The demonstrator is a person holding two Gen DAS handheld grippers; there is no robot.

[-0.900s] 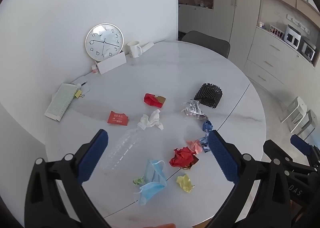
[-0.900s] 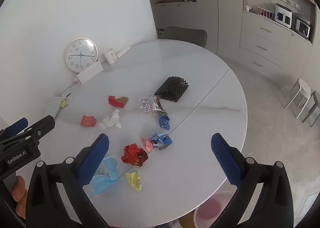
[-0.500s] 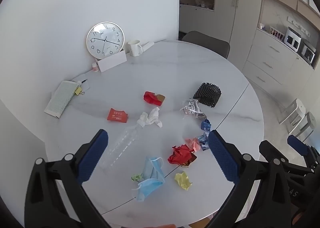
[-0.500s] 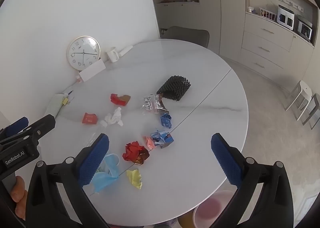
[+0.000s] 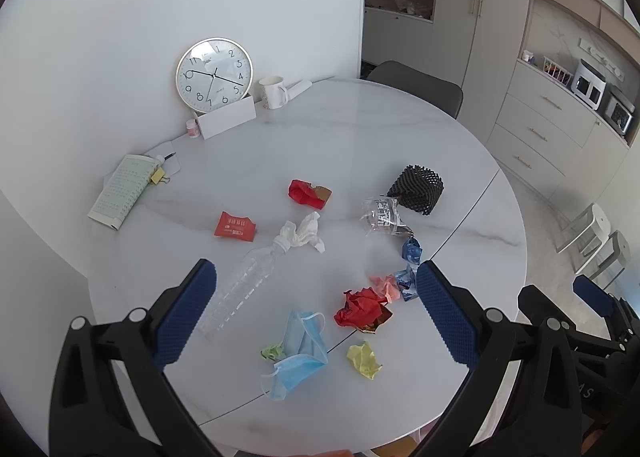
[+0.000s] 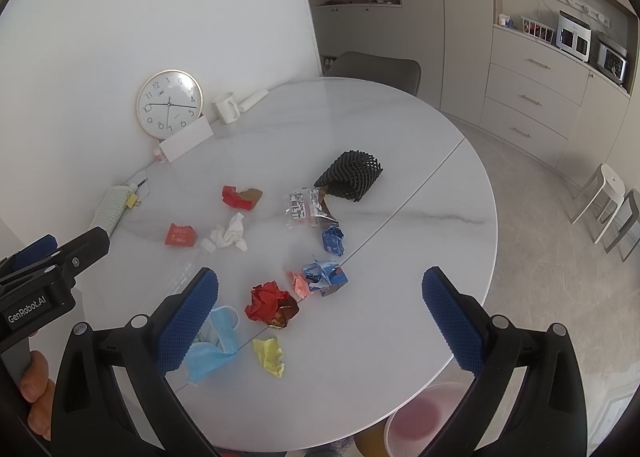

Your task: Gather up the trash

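I note both views have drawn back slightly from the table (image 5: 400, 129) over the last second; no trash is lifted, so collection has not begun. My left gripper (image 5: 316, 313) and right gripper (image 6: 320, 317) hang above it, jaws wide apart, empty. The trash lies scattered mid-table: crumpled red paper (image 5: 362, 307), a blue mask (image 5: 300, 357), a clear bottle (image 5: 244, 289), a white tissue (image 5: 302, 233).

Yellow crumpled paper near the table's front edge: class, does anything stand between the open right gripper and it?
Nothing visible does. The yellow crumpled paper lies alone on bare table, between the blue face mask and the empty right gripper hovering above.
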